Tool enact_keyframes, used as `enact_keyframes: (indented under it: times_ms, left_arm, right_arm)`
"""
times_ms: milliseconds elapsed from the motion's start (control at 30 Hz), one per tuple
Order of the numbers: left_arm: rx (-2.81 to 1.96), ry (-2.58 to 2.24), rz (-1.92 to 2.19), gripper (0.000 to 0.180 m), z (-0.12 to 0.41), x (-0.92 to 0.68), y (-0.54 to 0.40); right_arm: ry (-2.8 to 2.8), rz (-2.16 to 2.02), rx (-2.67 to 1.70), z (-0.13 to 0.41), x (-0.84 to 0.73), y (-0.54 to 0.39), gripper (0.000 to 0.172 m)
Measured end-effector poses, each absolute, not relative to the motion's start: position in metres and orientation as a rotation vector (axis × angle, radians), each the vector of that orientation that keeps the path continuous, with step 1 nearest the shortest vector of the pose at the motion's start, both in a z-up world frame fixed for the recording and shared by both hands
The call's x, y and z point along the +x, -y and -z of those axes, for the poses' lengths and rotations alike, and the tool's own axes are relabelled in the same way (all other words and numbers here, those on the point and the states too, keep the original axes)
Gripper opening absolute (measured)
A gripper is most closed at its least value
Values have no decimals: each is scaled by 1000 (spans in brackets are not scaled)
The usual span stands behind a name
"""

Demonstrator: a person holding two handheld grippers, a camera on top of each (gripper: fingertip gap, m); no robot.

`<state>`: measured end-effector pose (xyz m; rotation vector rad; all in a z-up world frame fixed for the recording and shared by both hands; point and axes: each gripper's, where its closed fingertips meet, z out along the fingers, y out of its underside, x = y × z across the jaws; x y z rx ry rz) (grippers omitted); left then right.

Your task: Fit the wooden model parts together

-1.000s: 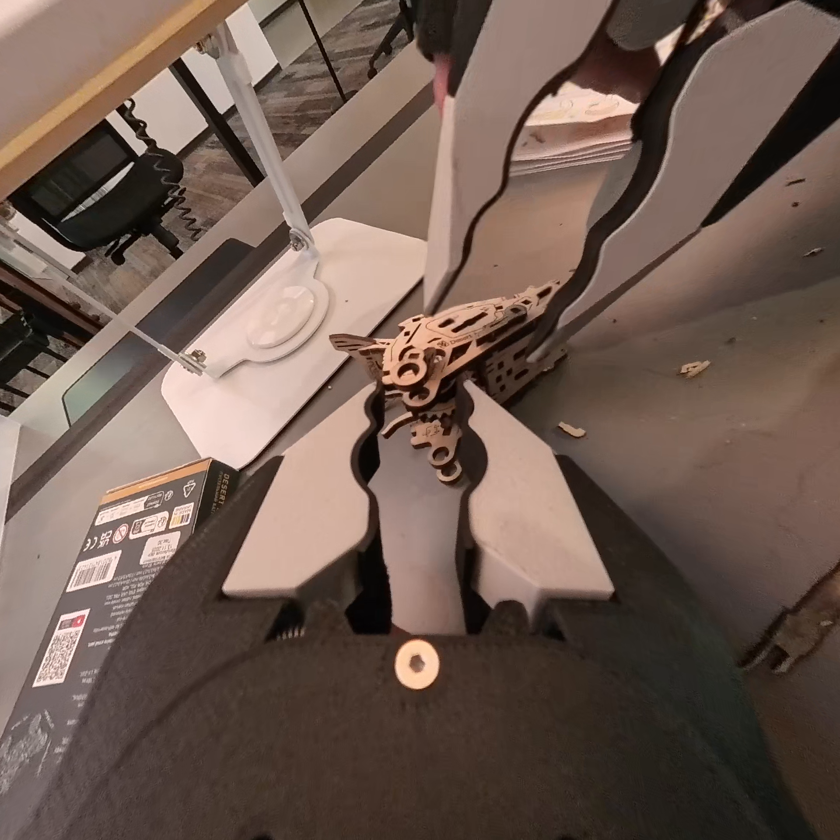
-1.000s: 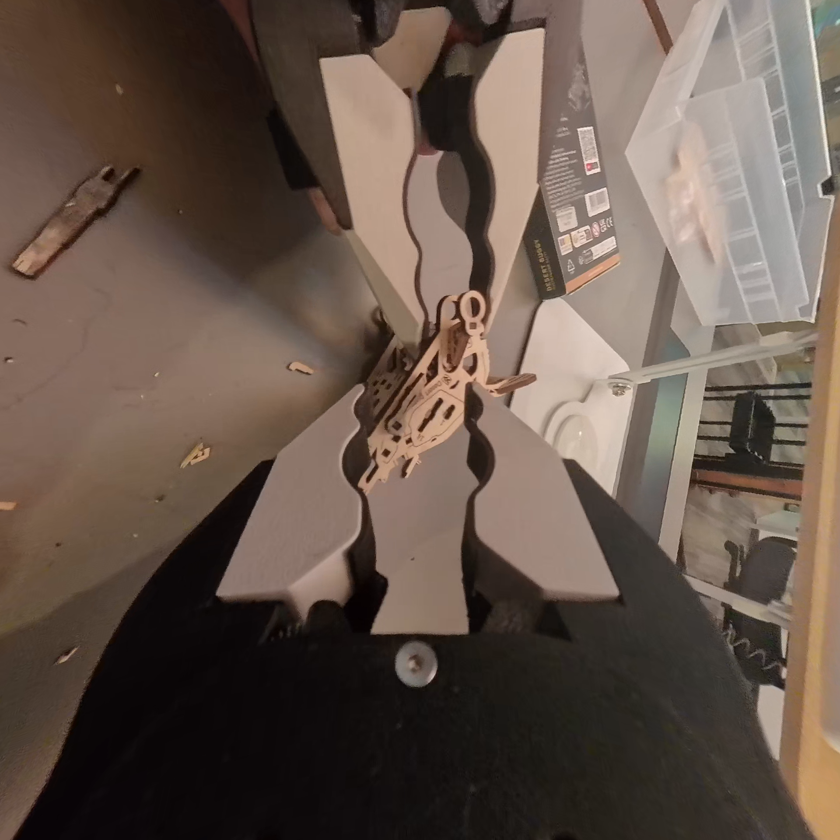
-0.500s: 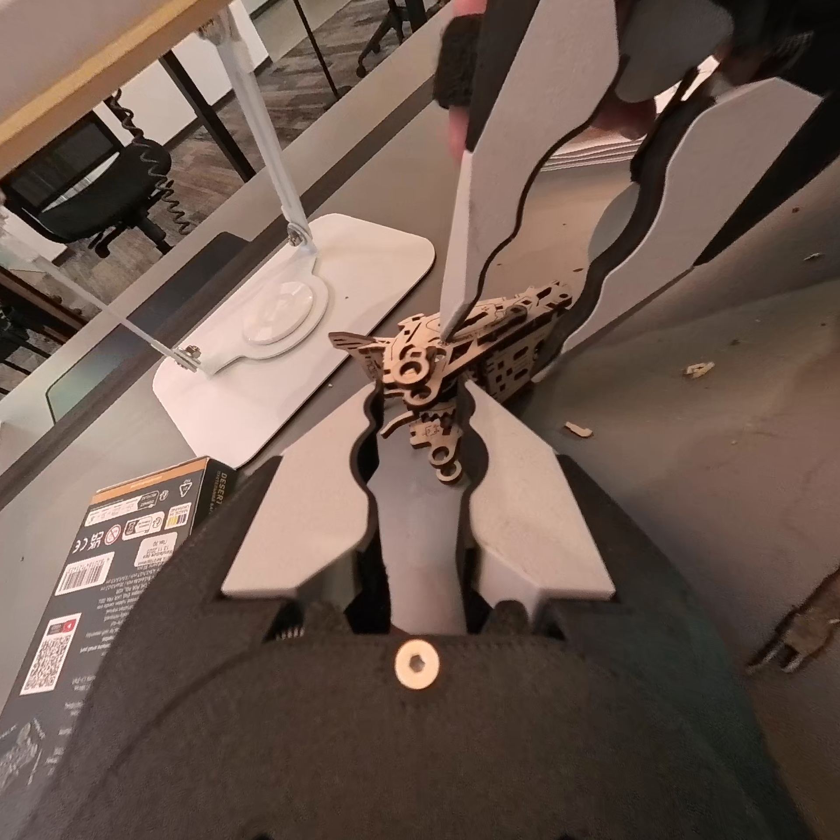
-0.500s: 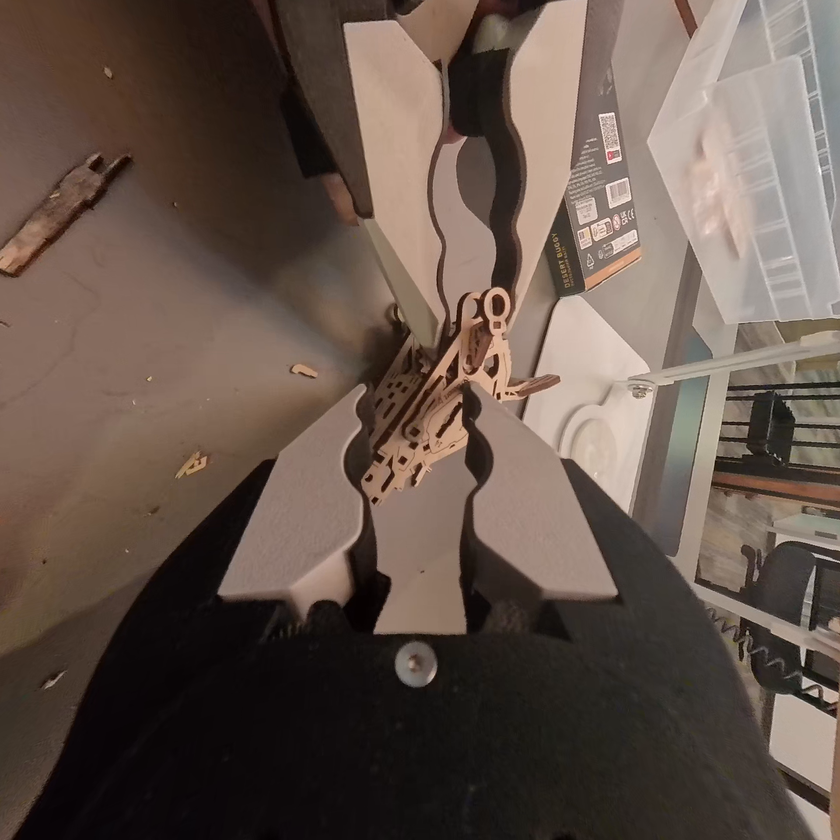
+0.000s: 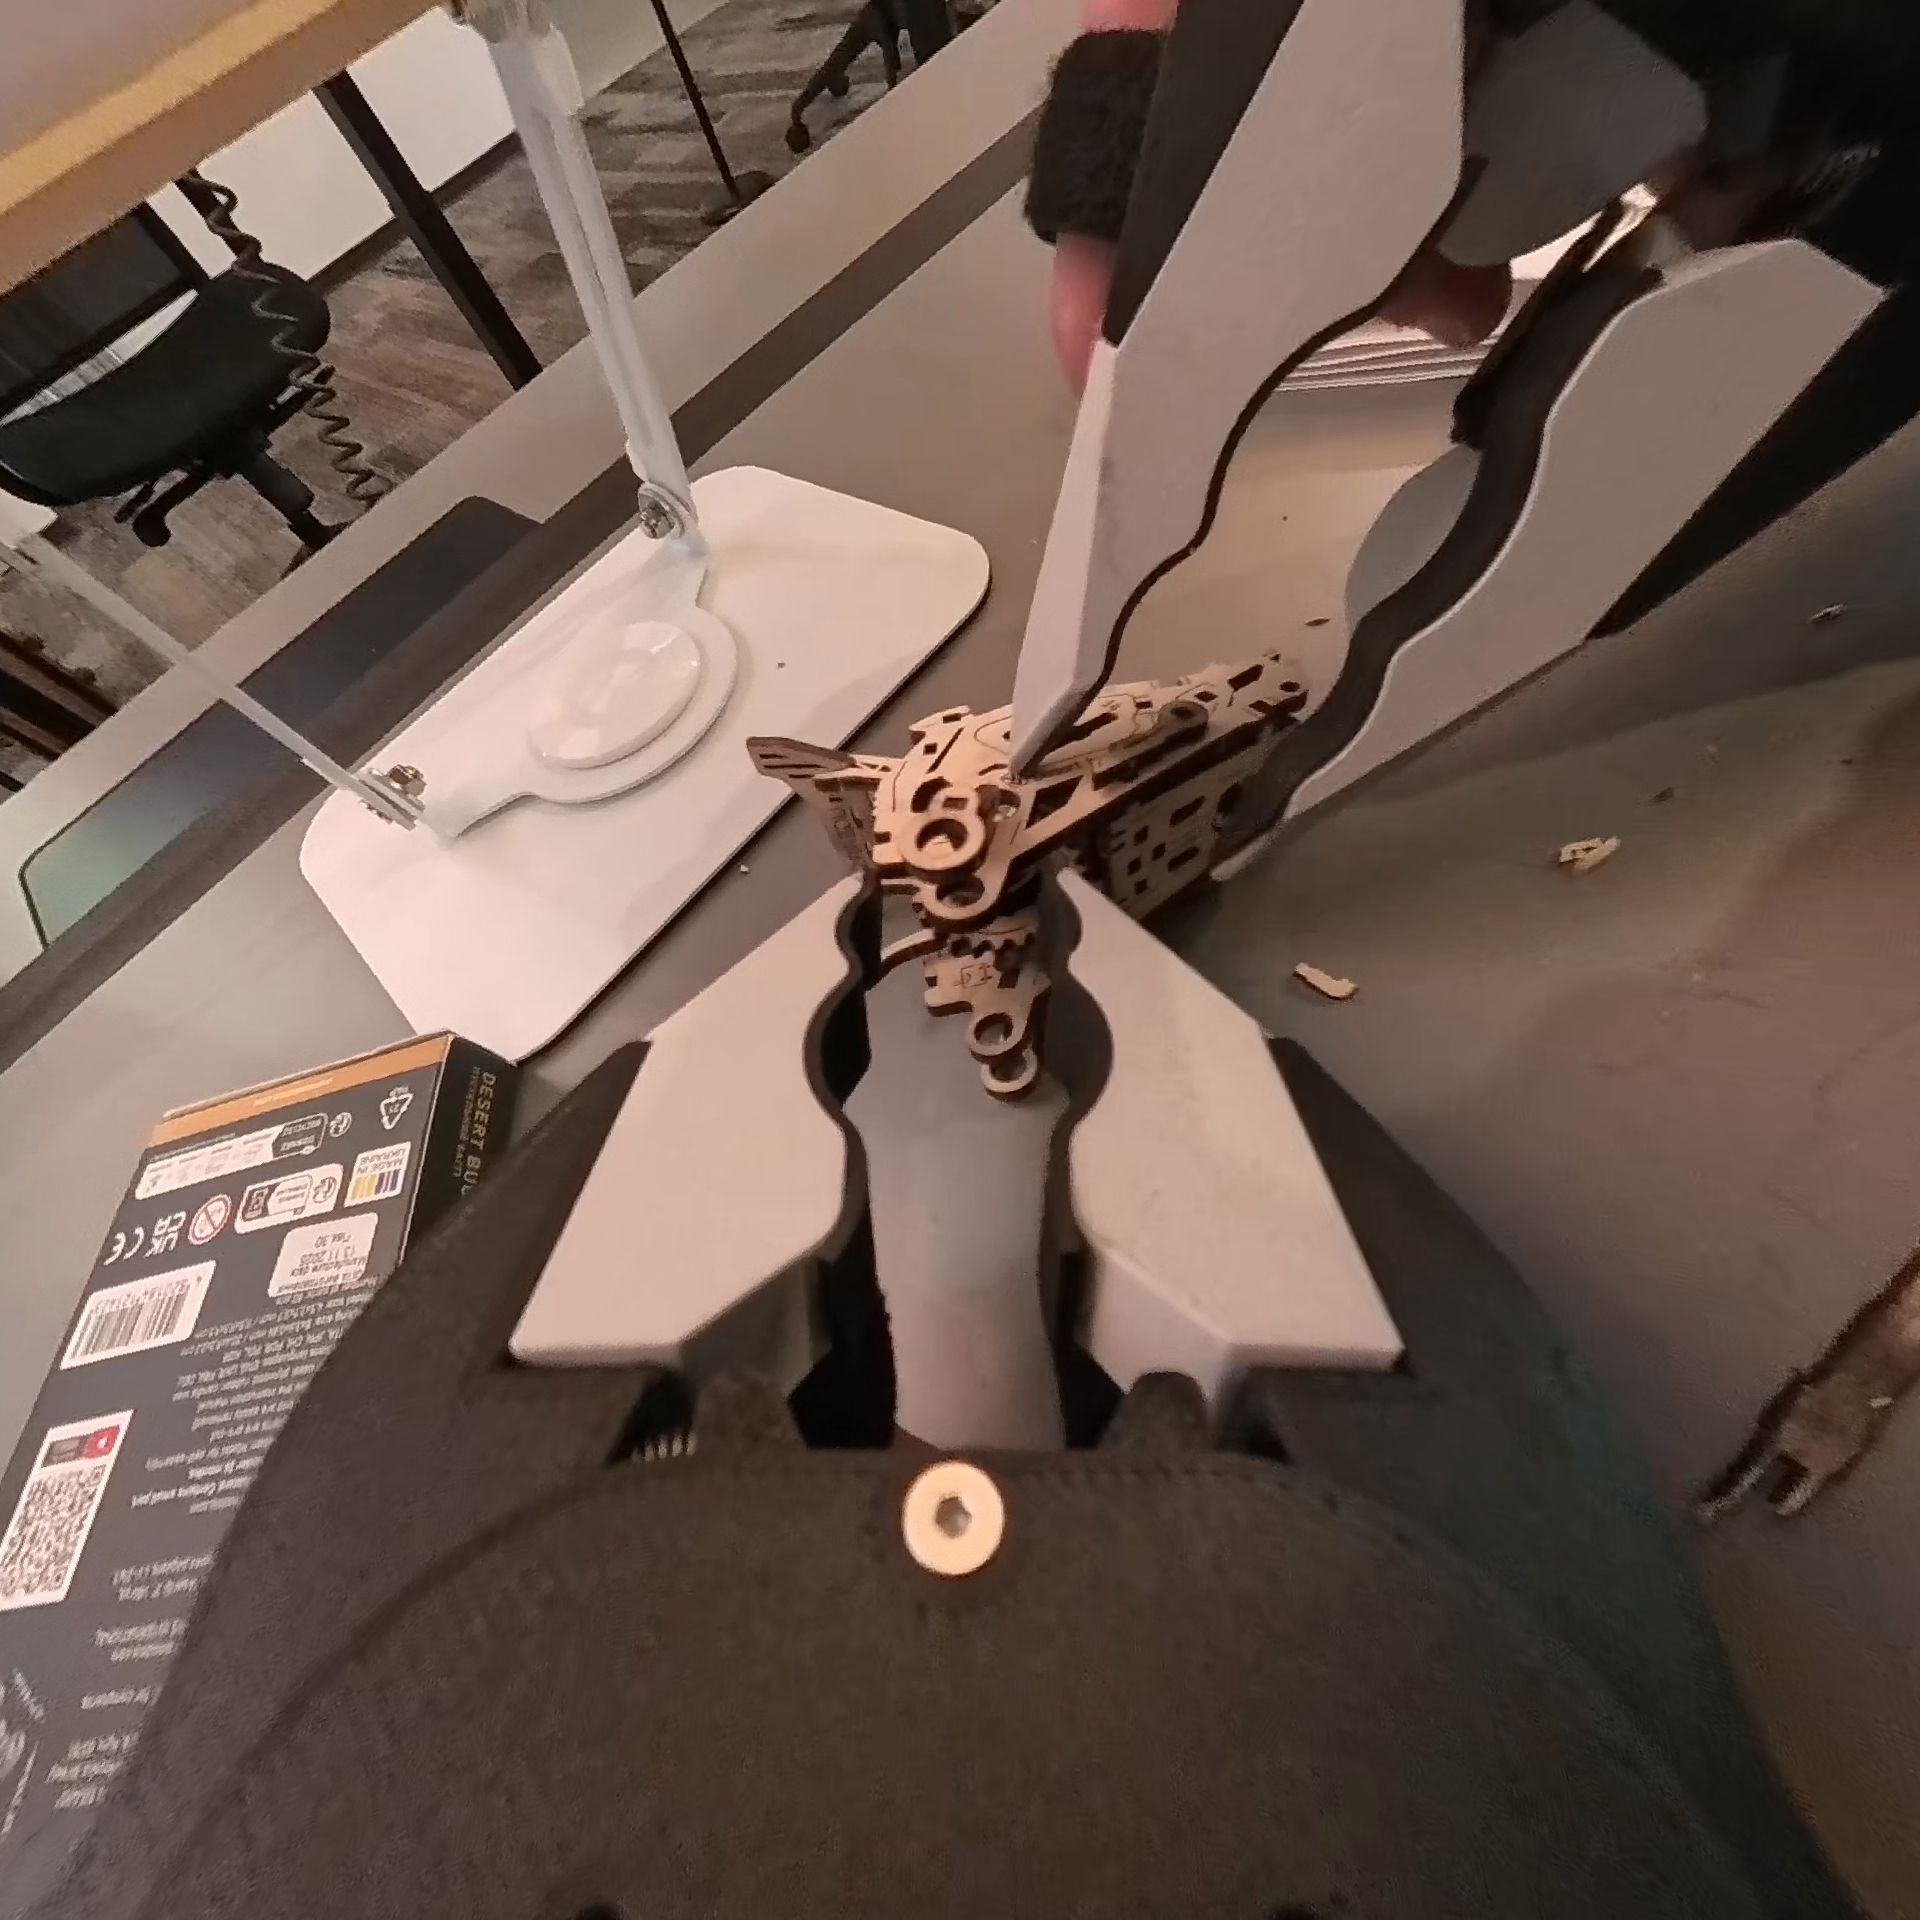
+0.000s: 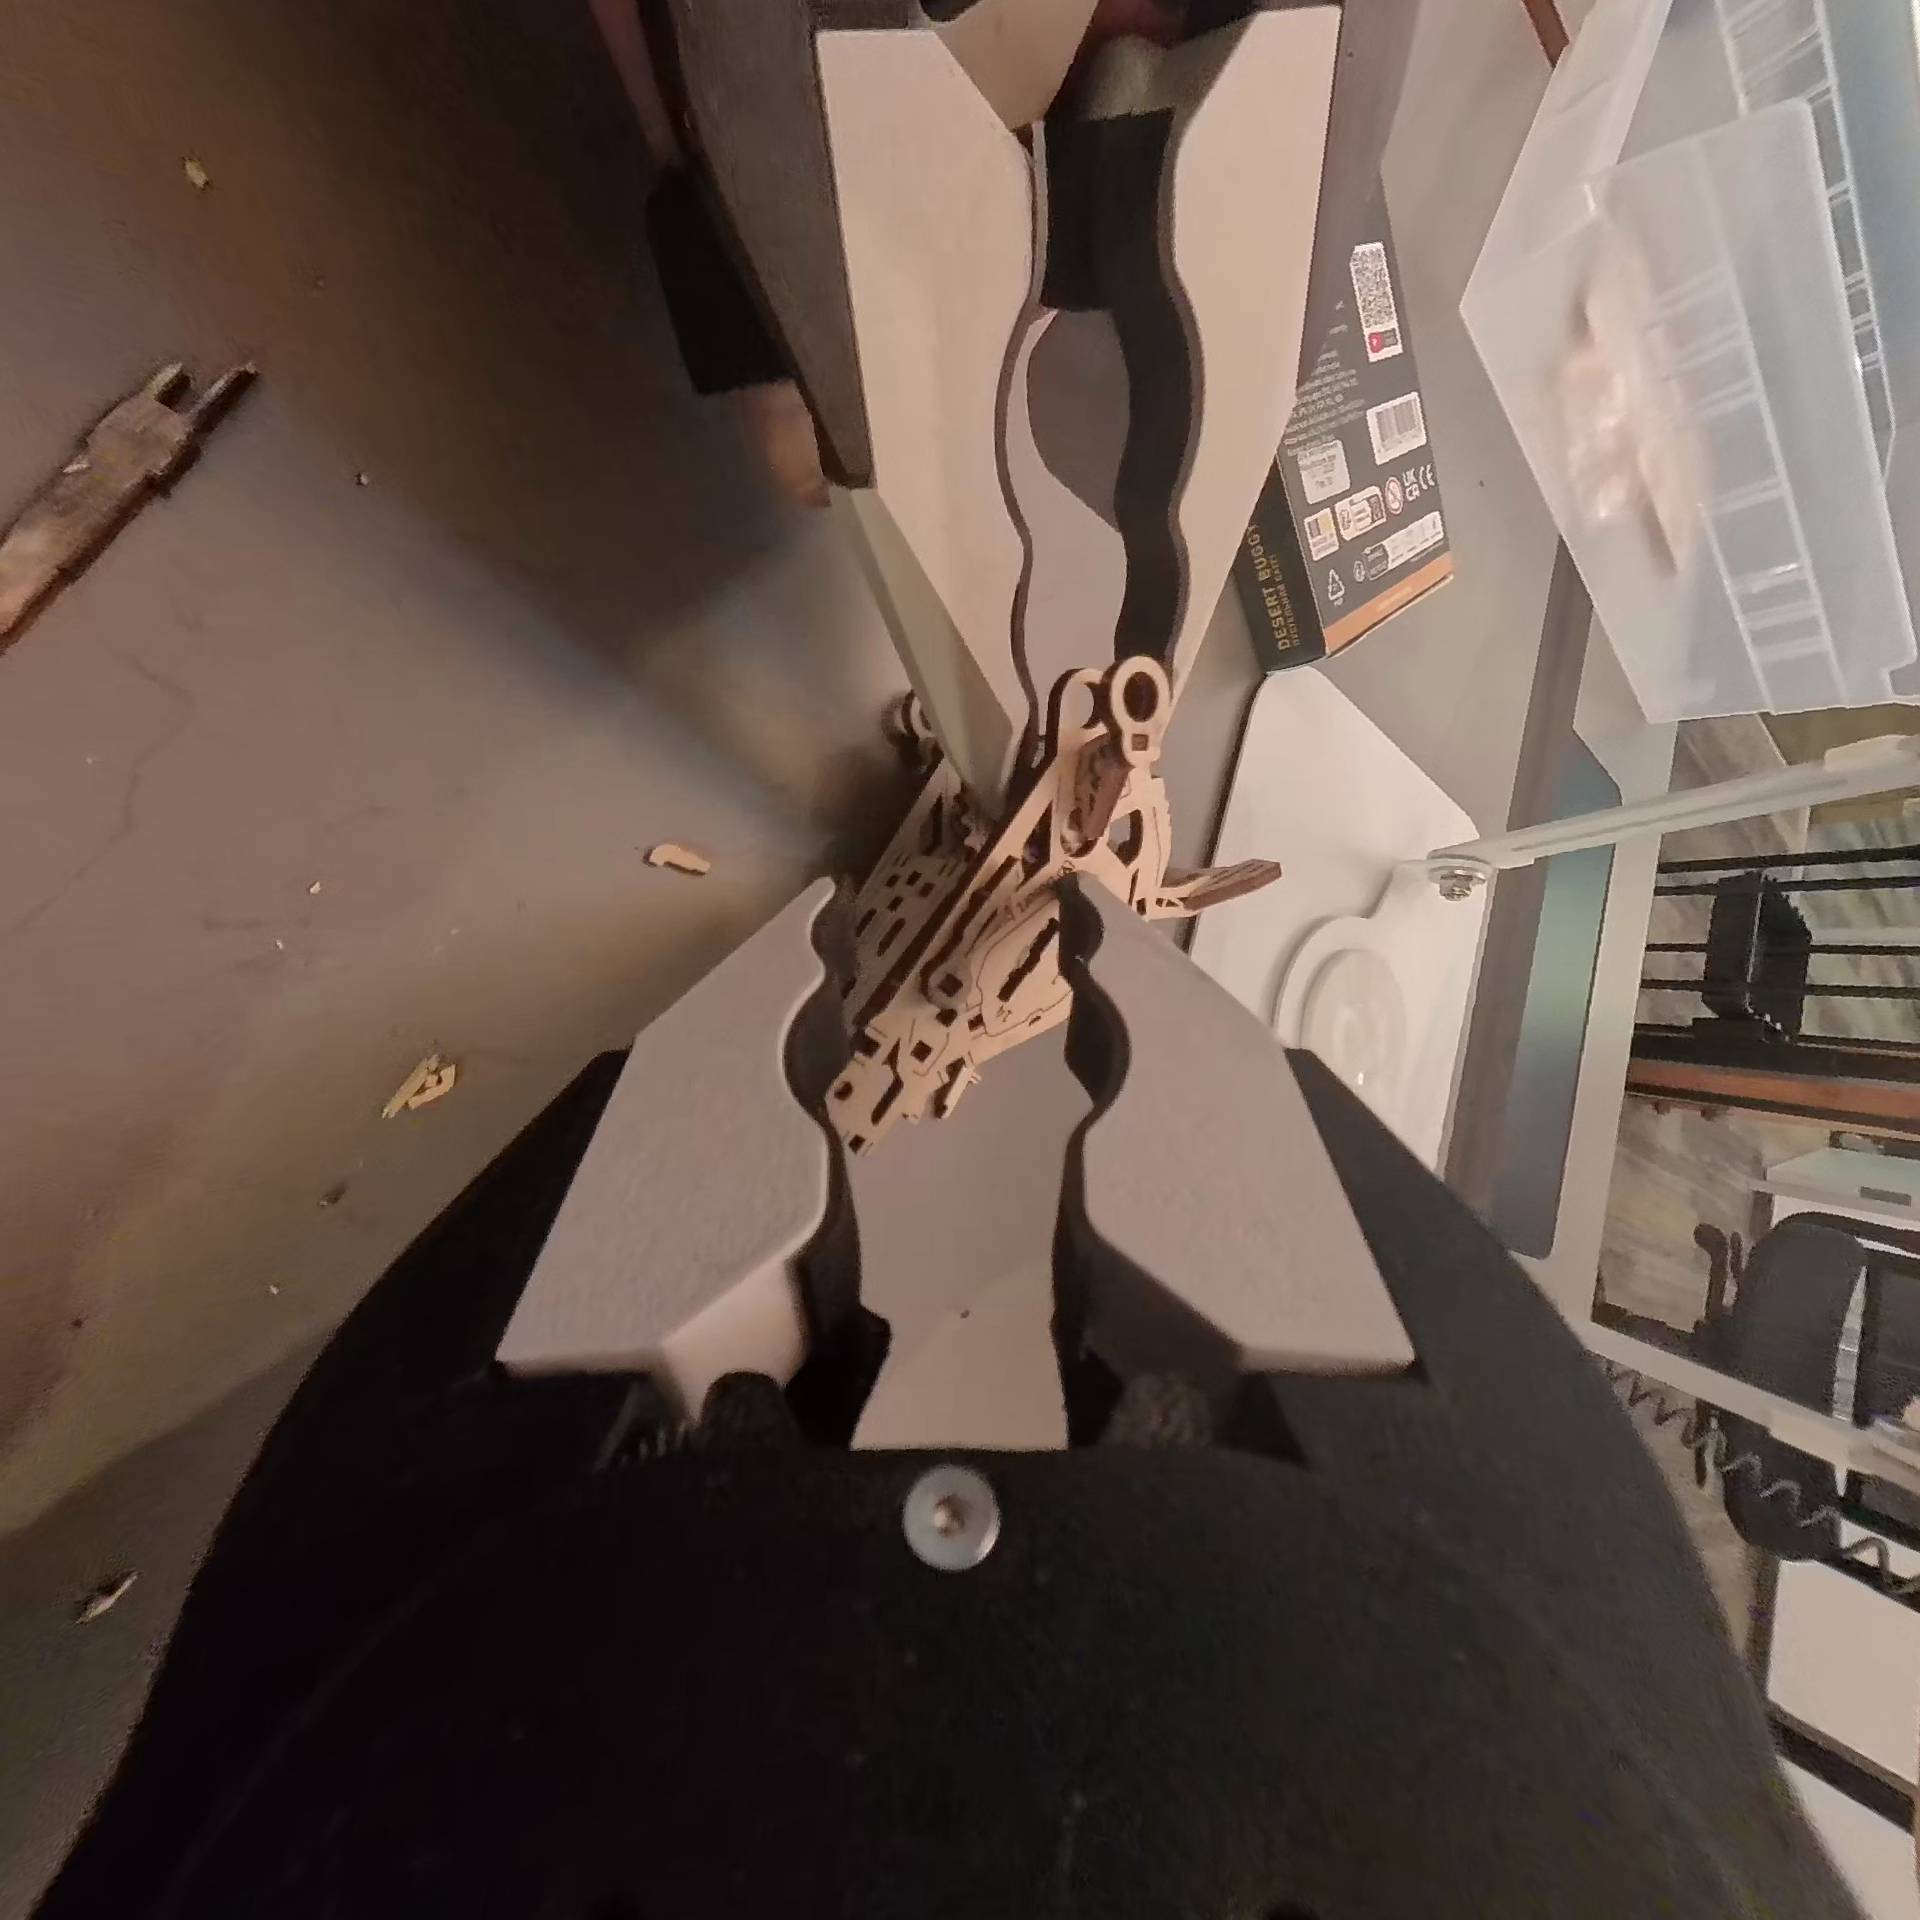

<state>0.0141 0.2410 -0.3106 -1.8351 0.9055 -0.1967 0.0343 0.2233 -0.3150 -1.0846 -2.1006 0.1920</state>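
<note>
Above the grey bench [image 5: 1558, 1039], the wooden model [image 5: 1049, 790] was held between both tools: the left tool [image 5: 956, 904] gripped its lower stem, while the right tool [image 6: 951, 914] closed on its body, pads pressing both sides.

Right claw [image 6: 951, 914] clamps the wooden model [image 6: 966, 966], opposite left claw [image 6: 1081, 727] gripping its far end

The dark box [image 5: 208, 1299] at the desk's [image 5: 1558, 1039] near left bears printed lettering, barcodes, square codes and symbols.
</note>
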Motion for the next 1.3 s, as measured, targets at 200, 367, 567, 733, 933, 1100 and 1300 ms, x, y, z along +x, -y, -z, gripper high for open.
enact_keyframes:
  times_ms: [200, 367, 567, 733, 933, 1100, 1300]
  left_arm:
    - [-1843, -904, 209, 33, 311, 13, -241]
    - [-1836, -915, 201, 32, 311, 14, -241]
    - [-1838, -923, 210, 31, 312, 15, -242]
    - [-1847, -918, 233, 30, 312, 15, -242]
    - [-1846, -908, 237, 21, 311, 14, -244]
    - [-1849, -912, 236, 24, 312, 13, -246]
    - [-1851, -908, 248, 27, 312, 12, -247]
  right_arm:
    - [2096, -191, -1091, 315, 34, -225, 35]
    - [2100, -166, -1078, 315, 34, -226, 33]
    - [2110, -104, -1068, 315, 34, -227, 31]
    - [2109, -121, -1071, 314, 34, -227, 31]
    - [2084, -243, -1140, 311, 34, -226, 36]
    - [1925, -448, -1366, 302, 37, -248, 65]
    - [1785, -747, -1601, 312, 33, -256, 73]
